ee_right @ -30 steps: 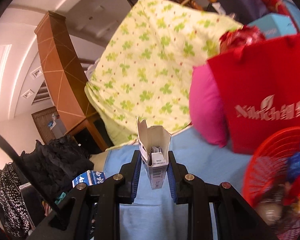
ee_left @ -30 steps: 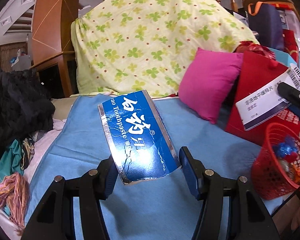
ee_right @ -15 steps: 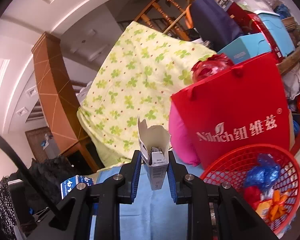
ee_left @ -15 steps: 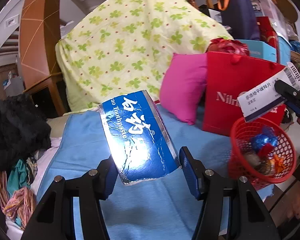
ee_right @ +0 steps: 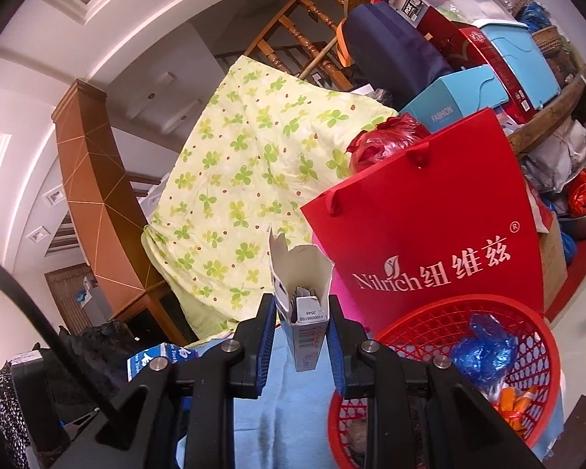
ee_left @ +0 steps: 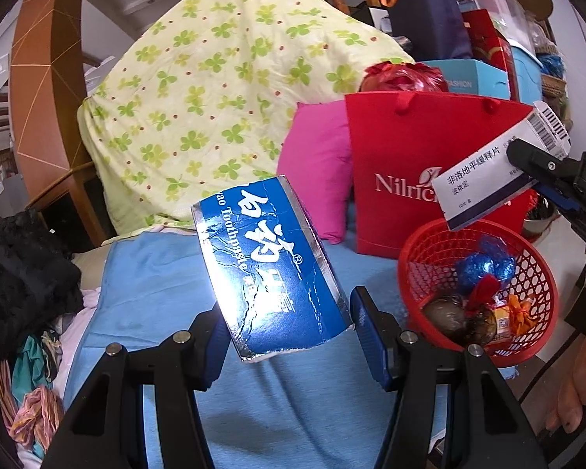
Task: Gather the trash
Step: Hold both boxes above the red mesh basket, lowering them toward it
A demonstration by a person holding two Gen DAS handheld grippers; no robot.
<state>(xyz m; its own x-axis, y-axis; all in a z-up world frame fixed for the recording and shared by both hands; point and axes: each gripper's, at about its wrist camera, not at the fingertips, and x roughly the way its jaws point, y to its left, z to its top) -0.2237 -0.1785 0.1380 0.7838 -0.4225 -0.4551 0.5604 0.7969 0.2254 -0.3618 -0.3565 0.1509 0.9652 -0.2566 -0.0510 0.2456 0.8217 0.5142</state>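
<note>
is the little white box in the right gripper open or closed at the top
Open: the white box has its top flap sticking up, with a folded paper insert showing inside.

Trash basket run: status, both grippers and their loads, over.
Left gripper shut on blue toothpaste box. Right gripper shut on white medicine box, beside red basket. Basket part full. Nothing in the way.

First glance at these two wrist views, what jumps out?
The blue toothpaste box fills the centre of the left view, clamped in the left gripper. Right of it, the red mesh basket already holds wrappers, with the white medicine box in the right gripper just above its rim.
</note>
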